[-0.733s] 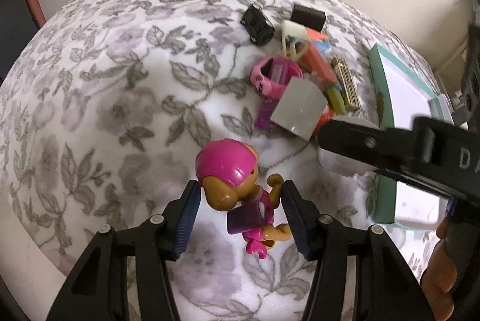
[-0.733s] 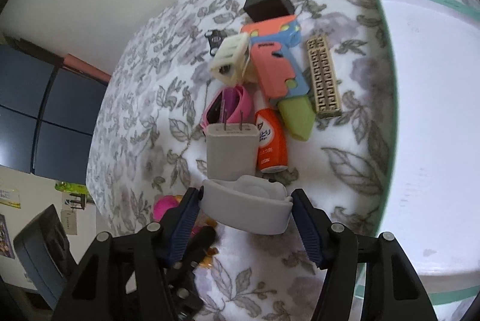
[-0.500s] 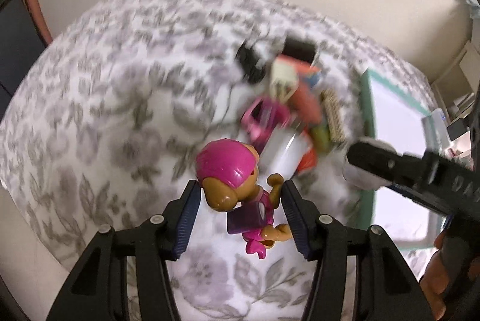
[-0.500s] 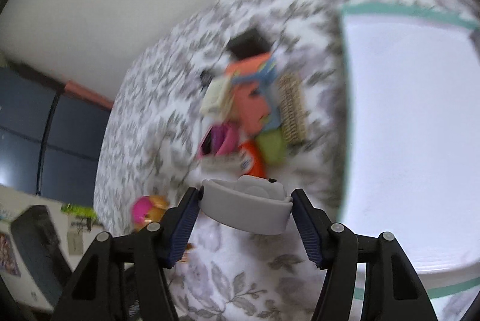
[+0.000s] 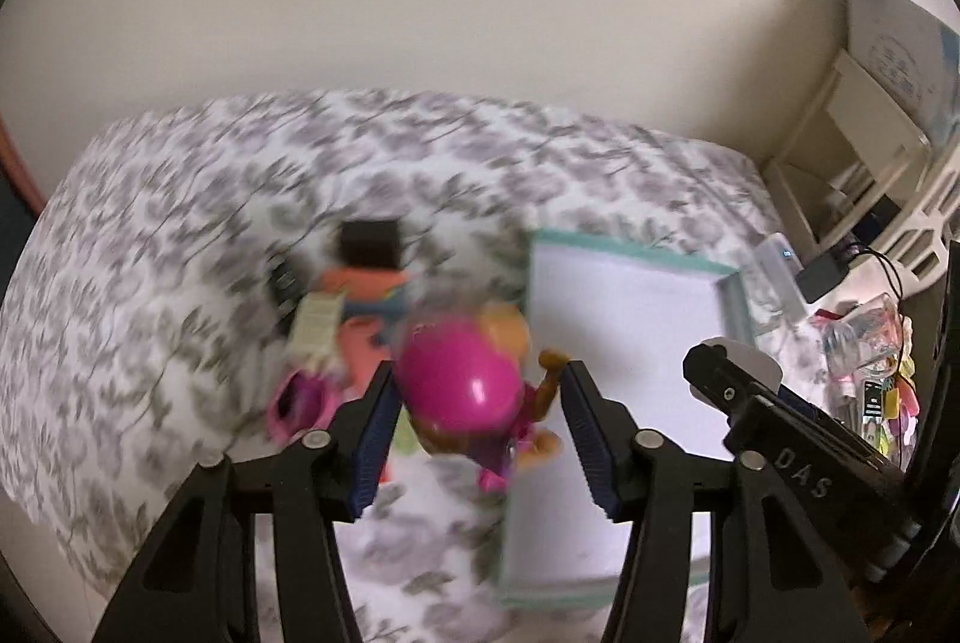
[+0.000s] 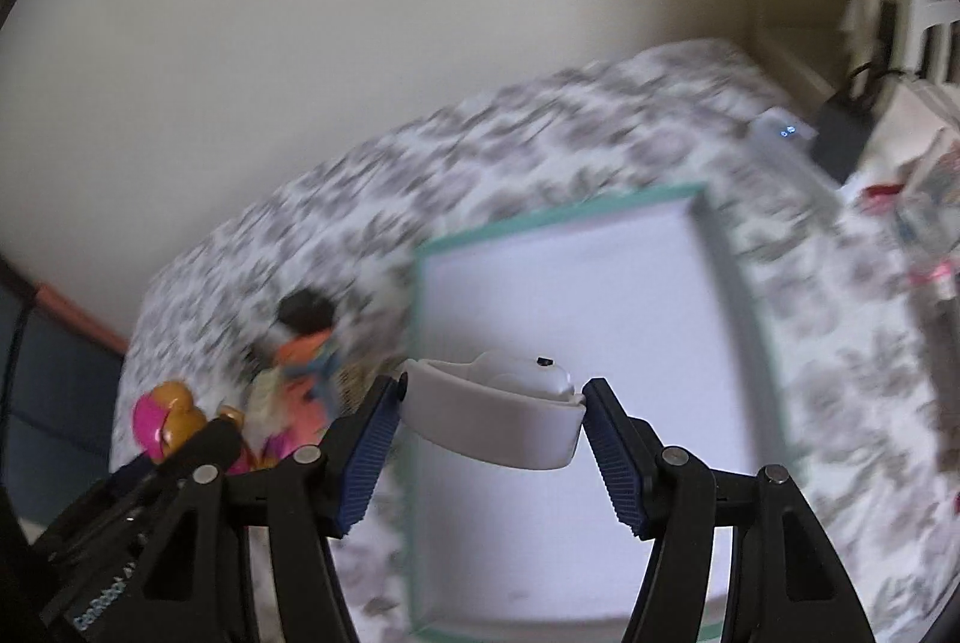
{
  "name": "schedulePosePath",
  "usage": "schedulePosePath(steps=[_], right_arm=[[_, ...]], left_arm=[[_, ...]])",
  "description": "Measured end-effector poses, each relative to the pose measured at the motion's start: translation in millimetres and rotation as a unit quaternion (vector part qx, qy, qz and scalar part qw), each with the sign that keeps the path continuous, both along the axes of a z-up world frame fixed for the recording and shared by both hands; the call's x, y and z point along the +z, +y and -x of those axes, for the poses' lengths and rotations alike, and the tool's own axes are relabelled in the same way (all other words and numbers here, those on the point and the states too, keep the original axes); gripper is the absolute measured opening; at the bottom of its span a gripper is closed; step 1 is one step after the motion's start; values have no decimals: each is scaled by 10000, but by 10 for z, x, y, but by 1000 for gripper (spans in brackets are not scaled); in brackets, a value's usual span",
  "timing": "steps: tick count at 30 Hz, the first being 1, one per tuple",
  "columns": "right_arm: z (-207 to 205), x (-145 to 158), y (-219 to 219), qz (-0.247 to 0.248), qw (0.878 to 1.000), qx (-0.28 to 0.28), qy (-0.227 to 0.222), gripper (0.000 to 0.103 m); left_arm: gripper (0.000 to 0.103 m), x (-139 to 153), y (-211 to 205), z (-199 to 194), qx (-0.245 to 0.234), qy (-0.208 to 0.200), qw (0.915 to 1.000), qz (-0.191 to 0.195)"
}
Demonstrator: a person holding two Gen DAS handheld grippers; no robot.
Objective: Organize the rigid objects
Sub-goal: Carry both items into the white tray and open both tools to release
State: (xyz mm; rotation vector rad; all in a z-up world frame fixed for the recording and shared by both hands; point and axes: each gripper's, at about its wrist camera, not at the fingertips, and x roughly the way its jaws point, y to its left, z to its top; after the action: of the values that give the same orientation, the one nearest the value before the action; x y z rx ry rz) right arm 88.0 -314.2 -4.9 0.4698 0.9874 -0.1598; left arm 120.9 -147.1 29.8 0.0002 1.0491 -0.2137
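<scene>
Low in both frames, the left gripper, jaws just tightened, clasps the toy, and the right gripper pinches the white case. Both hang near the tray; I'd bring them fully over its white floor and lower them before letting go, keeping the two apart.

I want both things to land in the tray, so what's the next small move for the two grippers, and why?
Probably carry both on over the tray and lower them before letting go. The right gripper holds the white case in front of the tray's bare floor. The left gripper, whose jaws have just been closing, has the pink toy figure between its pads at the tray's near-left edge.
</scene>
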Motion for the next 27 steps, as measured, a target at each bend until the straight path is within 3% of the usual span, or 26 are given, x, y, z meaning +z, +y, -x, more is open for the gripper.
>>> schedulePosePath(steps=[5,9,19,27], right_arm=[[-109,-11,-283,315,9994,-130,101,66],[-178,-160,-423,364,9989,-146,270,66],[-219,-731,-475,244,9961,-81,842,66],[-199,-886,-448,361,9937,-48,1056,67]], left_arm=[[54,-13,-367,-166,-308,-40,9995,8],[53,-199,-570,-300,-404,99,9991,-126],[53,-602,-680,-410,-294,443,9984,-211],[53,-781,-652,-402,-178,579,9975,-359]])
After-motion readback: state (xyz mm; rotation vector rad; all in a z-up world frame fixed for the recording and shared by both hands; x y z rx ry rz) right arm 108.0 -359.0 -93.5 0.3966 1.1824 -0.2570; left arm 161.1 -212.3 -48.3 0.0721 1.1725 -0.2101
